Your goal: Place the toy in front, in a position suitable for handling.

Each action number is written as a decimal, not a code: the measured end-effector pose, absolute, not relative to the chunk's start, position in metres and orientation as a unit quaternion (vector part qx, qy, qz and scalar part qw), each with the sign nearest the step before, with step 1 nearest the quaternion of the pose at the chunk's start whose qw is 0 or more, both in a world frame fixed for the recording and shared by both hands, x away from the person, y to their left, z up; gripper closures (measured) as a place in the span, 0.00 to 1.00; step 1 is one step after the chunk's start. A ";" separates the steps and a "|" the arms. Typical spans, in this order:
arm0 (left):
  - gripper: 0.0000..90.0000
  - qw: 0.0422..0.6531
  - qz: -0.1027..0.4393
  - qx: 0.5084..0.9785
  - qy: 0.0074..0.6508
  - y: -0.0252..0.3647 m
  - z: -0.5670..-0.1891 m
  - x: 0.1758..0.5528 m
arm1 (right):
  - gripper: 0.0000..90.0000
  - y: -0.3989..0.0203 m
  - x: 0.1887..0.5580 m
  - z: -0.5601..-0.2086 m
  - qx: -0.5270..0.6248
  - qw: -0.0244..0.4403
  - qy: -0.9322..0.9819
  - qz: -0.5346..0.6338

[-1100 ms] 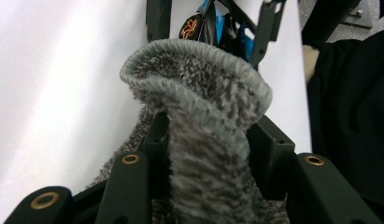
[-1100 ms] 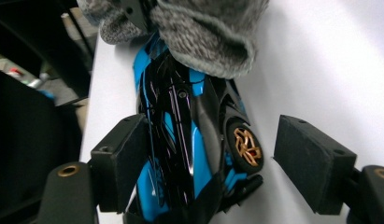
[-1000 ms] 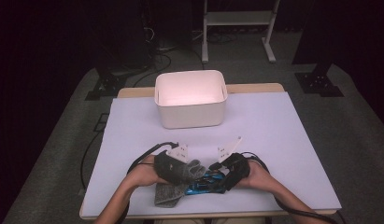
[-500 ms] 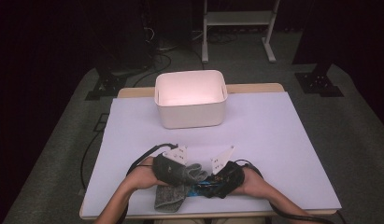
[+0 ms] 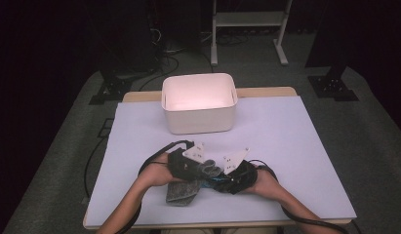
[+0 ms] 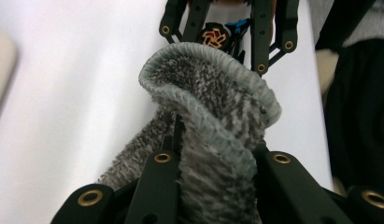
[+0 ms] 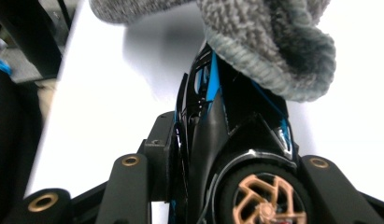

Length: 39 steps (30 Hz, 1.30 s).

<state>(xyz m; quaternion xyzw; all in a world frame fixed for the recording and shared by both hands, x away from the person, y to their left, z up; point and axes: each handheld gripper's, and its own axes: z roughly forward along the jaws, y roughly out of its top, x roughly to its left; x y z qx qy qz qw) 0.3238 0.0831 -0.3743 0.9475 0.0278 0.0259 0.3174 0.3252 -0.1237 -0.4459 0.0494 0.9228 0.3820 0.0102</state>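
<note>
Down at the bench's (image 5: 295, 146) near edge, the left hand-held gripper (image 5: 198, 168) and right hand-held gripper (image 5: 226, 176) meet over a grey knitted sock (image 5: 184, 191). In the left gripper view, the jaws have just closed, pinching the fuzzy ribbed cuff. In the right gripper view, the jaws clamp a glossy black-and-blue toy car (image 7: 227, 140) with a bronze spoked wheel.

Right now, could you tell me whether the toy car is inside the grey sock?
Mostly out: the right tongs grip the toy car, whose nose just enters the grey sock cuff.

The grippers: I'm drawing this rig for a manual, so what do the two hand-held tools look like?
Both are black. The left gripper and right gripper each carry a pale three-cornered plate on top and trail a black cable. Their fingers are flat black bars with brass-ringed holes. The forearms are bare, with no sleeves showing.
</note>
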 end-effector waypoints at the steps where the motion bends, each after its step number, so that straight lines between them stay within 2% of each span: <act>1: 0.82 0.322 0.024 0.946 0.029 0.083 -0.374 0.324 | 0.60 -0.125 0.325 -0.447 0.054 0.005 0.919 0.390; 3: 0.82 0.328 0.021 0.944 0.032 0.086 -0.375 0.324 | 0.53 -0.128 0.324 -0.446 0.059 -0.001 0.918 0.392; 8: 0.81 0.334 0.018 0.942 0.031 0.088 -0.373 0.324 | 0.46 -0.145 0.322 -0.439 0.075 -0.003 0.911 0.406; 10: 0.80 0.335 0.020 0.941 0.029 0.087 -0.369 0.325 | 0.49 -0.153 0.323 -0.441 0.088 -0.012 0.906 0.413; 12: 0.80 0.342 0.018 0.939 0.023 0.084 -0.363 0.325 | 0.61 -0.156 0.322 -0.442 0.092 -0.017 0.906 0.414; 18: 0.84 0.342 0.021 0.939 -0.011 0.064 -0.355 0.326 | 0.61 -0.153 0.322 -0.444 0.089 -0.008 0.906 0.413; 19: 0.84 0.329 0.025 0.944 -0.013 0.060 -0.358 0.327 | 0.59 -0.154 0.323 -0.444 0.092 -0.014 0.905 0.415; 20: 0.84 0.313 0.030 0.949 -0.013 0.057 -0.362 0.327 | 0.50 -0.154 0.323 -0.444 0.095 -0.017 0.904 0.416; 21: 0.84 0.289 0.034 0.957 -0.017 0.053 -0.369 0.328 | 0.46 -0.155 0.324 -0.444 0.097 -0.015 0.904 0.417; 27: 0.84 0.322 0.016 0.946 -0.002 0.061 -0.377 0.329 | 0.43 -0.165 0.318 -0.421 0.093 0.007 0.886 0.454; 31: 0.84 0.313 0.022 0.949 -0.010 0.058 -0.376 0.328 | 0.47 -0.165 0.315 -0.405 0.080 0.020 0.875 0.477; 32: 0.84 0.310 0.023 0.950 -0.012 0.058 -0.376 0.328 | 0.53 -0.163 0.314 -0.402 0.076 0.025 0.873 0.481; 34: 0.84 0.307 0.027 0.951 -0.017 0.057 -0.375 0.326 | 0.57 -0.160 0.313 -0.400 0.071 0.041 0.872 0.483; 39: 0.80 0.303 0.027 0.952 -0.016 0.055 -0.375 0.326 | 0.83 -0.155 0.317 -0.400 0.066 0.042 0.877 0.474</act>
